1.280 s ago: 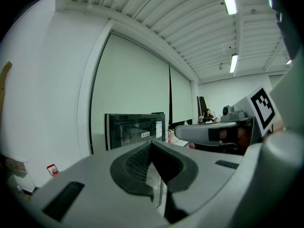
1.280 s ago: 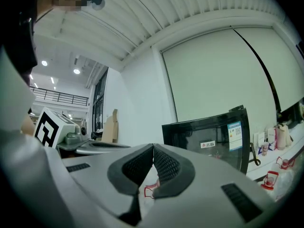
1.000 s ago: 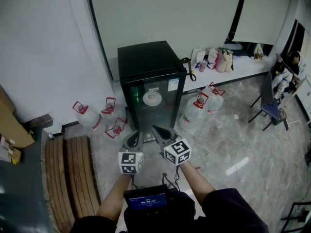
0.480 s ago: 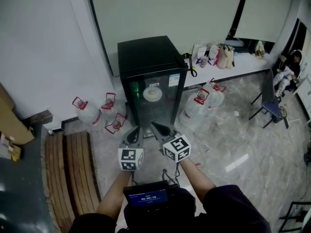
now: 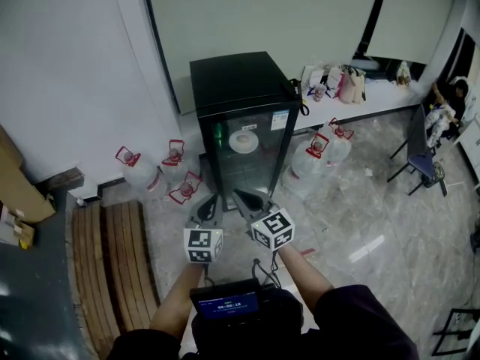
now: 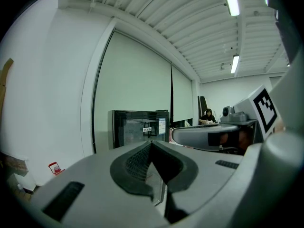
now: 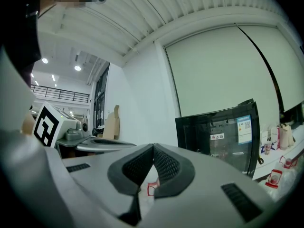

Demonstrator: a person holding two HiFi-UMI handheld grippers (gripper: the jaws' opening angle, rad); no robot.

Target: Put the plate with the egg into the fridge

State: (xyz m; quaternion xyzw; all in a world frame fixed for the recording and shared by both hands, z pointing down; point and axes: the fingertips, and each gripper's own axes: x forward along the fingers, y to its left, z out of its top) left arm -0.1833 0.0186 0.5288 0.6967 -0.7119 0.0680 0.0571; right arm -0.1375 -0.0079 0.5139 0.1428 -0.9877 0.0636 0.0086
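Observation:
A black fridge (image 5: 244, 118) with a glass door stands shut against the white wall. Behind the glass a white plate (image 5: 242, 140) rests on a shelf; I cannot tell what lies on it. My left gripper (image 5: 211, 200) and right gripper (image 5: 238, 196) are held side by side in the air in front of the fridge. Both are shut and hold nothing. In the left gripper view the shut left gripper (image 6: 151, 144) points at the fridge (image 6: 140, 127). The right gripper view shows the shut right gripper (image 7: 153, 147) with the fridge (image 7: 223, 137) to its right.
Water jugs with red handles sit on the floor left (image 5: 161, 172) and right (image 5: 315, 156) of the fridge. A wooden bench (image 5: 112, 253) runs along the left. Bags (image 5: 334, 85) line a ledge behind, and a chair (image 5: 416, 160) and a seated person (image 5: 442, 107) are at far right.
Both grippers have edged a little forward toward the fridge, still shut and side by side. The fridge has shifted up and to the right in the head view.

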